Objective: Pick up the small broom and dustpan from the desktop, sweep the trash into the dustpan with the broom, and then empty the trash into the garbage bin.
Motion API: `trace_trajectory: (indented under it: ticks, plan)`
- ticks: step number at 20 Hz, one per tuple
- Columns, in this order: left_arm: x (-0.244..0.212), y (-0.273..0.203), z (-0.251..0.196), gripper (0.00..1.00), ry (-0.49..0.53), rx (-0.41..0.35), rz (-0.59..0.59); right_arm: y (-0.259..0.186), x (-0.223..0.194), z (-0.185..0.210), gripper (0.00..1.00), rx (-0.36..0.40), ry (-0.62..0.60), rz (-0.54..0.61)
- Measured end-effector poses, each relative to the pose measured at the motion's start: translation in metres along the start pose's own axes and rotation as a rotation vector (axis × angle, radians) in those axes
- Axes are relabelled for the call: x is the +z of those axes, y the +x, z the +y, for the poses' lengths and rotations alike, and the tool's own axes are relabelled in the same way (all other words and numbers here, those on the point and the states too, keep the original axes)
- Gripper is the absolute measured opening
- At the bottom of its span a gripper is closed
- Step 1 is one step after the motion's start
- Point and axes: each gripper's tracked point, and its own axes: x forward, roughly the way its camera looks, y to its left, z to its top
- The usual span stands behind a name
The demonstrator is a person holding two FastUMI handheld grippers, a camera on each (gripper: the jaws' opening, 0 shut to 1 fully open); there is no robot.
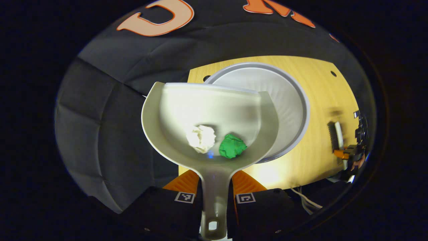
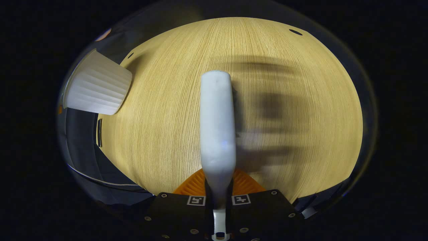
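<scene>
The dustpan (image 1: 214,124), carrying a white paper ball (image 1: 201,138) and a green one (image 1: 232,146), hangs over the garbage bin (image 1: 294,100), its handle clamped in the left gripper (image 1: 214,187) jaws. The right gripper (image 2: 217,192) jaws clamp the broom (image 2: 217,124) above the desk (image 2: 160,127).

Black cloth wall (image 1: 100,117): hangs ahead and to the left of the left gripper (image 1: 214,187), creased in broad folds. Wooden top (image 1: 321,100): lies ahead and to the right, with a small round hole (image 1: 333,73) near its far right corner. White cables (image 1: 306,201): trail off its near edge, just right of the gripper. Below and ahead of the right gripper (image 2: 219,187), the wood grain runs away from it, blurred shadows to the right. A thin cable (image 2: 100,180) sags to the near left (its ends are out of sight).
</scene>
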Motion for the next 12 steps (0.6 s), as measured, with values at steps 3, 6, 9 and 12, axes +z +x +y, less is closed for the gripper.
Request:
trace_trajectory:
  ticks: [3, 6, 9, 12]
  plan:
    - [0.004, -0.003, 0.023, 0.3, 0.166, 0.15, -0.004, 0.0, -0.001, 0.0, 0.14, 0.006, 0.009, -0.001]
    - [0.003, -0.006, 0.035, 0.33, 0.291, 0.248, 0.004, -0.001, -0.002, -0.002, 0.14, 0.008, 0.013, -0.003]
    - [0.005, -0.008, 0.05, 0.3, 0.39, 0.337, -0.015, -0.001, -0.004, -0.002, 0.14, 0.015, 0.02, -0.003]
    - [0.011, -0.013, 0.071, 0.3, 0.521, 0.487, -0.044, -0.001, -0.005, -0.002, 0.14, 0.013, 0.016, -0.002]
